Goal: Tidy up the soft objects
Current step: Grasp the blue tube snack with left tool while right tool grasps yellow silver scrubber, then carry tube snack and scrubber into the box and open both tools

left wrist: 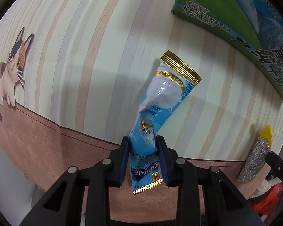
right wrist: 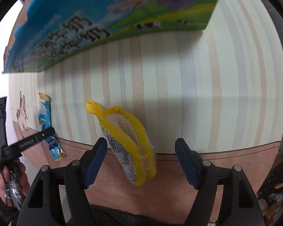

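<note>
A blue and white soft pouch with gold sealed ends (left wrist: 160,101) lies on the striped table mat. My left gripper (left wrist: 143,143) is shut on its lower part; the pouch also shows far left in the right wrist view (right wrist: 45,116). A yellow-edged scrubbing sponge with a silver side (right wrist: 130,141) lies between the fingers of my right gripper (right wrist: 141,146), which is open around it without touching. The sponge also shows at the right edge of the left wrist view (left wrist: 256,158).
A large green and blue printed carton (left wrist: 245,24) stands at the back of the mat, also seen in the right wrist view (right wrist: 103,18). A cat picture (left wrist: 11,69) is printed on the mat's left. Clutter lies beyond the table's right edge (right wrist: 273,194).
</note>
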Demonstrator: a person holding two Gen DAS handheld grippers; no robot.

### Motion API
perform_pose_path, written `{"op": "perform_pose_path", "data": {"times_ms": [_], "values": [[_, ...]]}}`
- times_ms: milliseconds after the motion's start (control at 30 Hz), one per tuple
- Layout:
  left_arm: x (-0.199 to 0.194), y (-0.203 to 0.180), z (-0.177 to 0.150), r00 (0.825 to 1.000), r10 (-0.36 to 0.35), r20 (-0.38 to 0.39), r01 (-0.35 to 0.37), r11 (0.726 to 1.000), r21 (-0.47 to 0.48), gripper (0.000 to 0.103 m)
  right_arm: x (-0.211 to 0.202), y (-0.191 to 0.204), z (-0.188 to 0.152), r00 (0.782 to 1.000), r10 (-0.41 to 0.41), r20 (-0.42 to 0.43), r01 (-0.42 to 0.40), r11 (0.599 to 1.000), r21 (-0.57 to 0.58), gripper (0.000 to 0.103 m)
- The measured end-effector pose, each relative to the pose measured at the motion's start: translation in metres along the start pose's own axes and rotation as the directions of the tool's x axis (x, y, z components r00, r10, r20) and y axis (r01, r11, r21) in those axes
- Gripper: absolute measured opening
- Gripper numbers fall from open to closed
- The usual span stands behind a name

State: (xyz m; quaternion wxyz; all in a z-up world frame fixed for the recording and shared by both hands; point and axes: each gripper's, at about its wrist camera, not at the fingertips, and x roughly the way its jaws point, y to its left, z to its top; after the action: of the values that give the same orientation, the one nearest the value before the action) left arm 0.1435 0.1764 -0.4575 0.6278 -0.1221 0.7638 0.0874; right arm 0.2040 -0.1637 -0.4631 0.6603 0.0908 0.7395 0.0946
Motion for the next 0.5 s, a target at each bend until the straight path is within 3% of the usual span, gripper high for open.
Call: {"op": "perform_pose_path", "data": {"times_ms": [167,300,367,500], "values": [[-0.004,-0.014,0.012,1.000,-0.008,-0.017,0.008,1.000,0.001,0.026,0.013,0.016,-0.005,1.000,-0.016,-0.022,0.015,0.999,-0.050,0.077],[-0.009,-0.012,0.005,1.000,-0.018,-0.008,0.018,1.000,-0.001,0.021,0.033,0.028,-0.011,0.996,-0.090,-0.023,0.087,0.992,-0.095,0.075],[-0.015,-0.005,0.003,0.999,-0.038,-0.007,0.038,0.999,-0.004,0.019,0.033,0.032,-0.015,0.988,-0.157,0.017,0.157,0.982,-0.107,0.048],[-0.034,-0.013,-0.010,0.998,-0.057,0.026,0.057,0.998,0.027,0.018,0.031,0.037,-0.023,0.983,-0.179,0.031,0.181,0.975,-0.130,0.047]]}}
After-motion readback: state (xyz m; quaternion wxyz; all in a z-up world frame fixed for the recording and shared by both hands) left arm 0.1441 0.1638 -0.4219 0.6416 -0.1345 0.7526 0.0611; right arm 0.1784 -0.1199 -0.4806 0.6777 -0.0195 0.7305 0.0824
